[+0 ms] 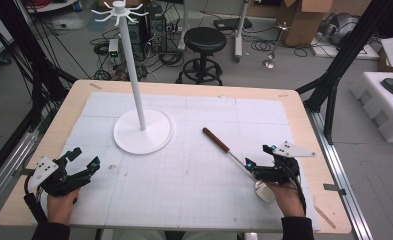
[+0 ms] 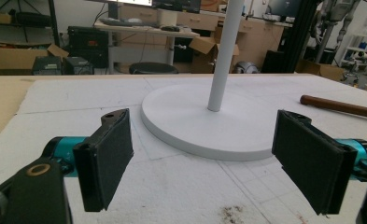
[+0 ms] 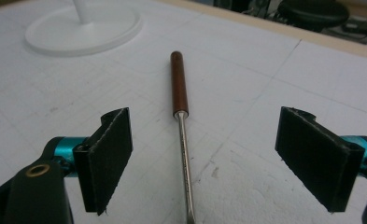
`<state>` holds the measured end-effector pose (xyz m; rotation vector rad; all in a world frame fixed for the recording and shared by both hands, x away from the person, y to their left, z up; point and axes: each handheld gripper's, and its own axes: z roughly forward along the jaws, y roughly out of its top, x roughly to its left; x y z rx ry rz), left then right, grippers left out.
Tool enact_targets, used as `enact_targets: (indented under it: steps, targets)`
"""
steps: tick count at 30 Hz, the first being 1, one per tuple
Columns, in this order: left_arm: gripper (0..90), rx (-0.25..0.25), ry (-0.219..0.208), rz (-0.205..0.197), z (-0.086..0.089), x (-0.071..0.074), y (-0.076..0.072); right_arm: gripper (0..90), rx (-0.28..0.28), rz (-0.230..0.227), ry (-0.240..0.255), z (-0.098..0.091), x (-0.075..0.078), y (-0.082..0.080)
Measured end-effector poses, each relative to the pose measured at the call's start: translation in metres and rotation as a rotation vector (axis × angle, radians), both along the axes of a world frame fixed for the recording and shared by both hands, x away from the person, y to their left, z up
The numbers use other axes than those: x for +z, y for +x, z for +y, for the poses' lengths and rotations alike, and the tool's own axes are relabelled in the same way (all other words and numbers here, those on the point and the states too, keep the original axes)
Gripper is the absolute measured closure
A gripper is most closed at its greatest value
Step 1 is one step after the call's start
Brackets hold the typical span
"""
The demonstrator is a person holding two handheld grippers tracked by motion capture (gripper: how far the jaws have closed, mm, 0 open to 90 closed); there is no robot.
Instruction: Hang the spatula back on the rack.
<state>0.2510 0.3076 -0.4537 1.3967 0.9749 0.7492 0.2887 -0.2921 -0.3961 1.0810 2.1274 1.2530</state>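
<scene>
A utensil with a brown wooden handle and a thin metal shaft lies slantwise on the white mat, its pale rounded end by the person's right hand. My right gripper hovers over the shaft, open. In the right gripper view the shaft runs up between the jaws of the right gripper to the handle, touching neither pad. My left gripper rests at the mat's near left, open and empty. The left gripper faces the white stand's round base and the handle.
The white stand rises from its disc base at the mat's middle left, with hook arms on top. The wooden table frames the mat. Behind it stand a black stool, floor cables and boxes; white foam blocks lie to the right.
</scene>
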Motion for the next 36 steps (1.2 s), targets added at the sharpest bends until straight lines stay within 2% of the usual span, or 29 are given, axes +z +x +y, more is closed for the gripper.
enact_targets:
  steps: [4, 8, 12, 14, 18, 24, 34, 36]
  targets:
    - [20.6, 0.000, -0.001, 0.004, 0.000, 0.000, 0.000, 19.1, 0.029, 0.071, -0.075, 0.008, -0.004, 0.014]
    - [20.6, -0.003, -0.004, 0.006, 0.000, 0.000, 0.000, 23.8, 0.054, 0.135, -0.123, 0.012, -0.013, 0.023]
    - [20.6, -0.004, -0.004, 0.005, 0.000, 0.000, 0.000, 31.4, 0.092, 0.194, -0.161, 0.016, -0.020, 0.031]
    - [20.6, -0.004, -0.005, 0.005, 0.000, 0.000, 0.000, 36.6, 0.097, 0.237, -0.184, 0.017, -0.025, 0.036]
    - [20.6, -0.003, -0.005, 0.006, 0.000, 0.000, 0.000, 47.7, 0.120, 0.288, -0.229, 0.020, -0.032, 0.041]
    - [20.6, -0.004, -0.003, 0.006, 0.000, 0.000, 0.001, 64.6, 0.146, 0.313, -0.258, 0.022, -0.034, 0.042]
    - [20.6, -0.004, -0.003, 0.006, 0.000, 0.000, 0.001, 79.3, 0.149, 0.331, -0.272, 0.023, -0.034, 0.042]
    - [20.6, -0.004, -0.004, 0.007, 0.000, 0.000, 0.001, 80.1, 0.141, 0.350, -0.269, 0.024, -0.033, 0.042]
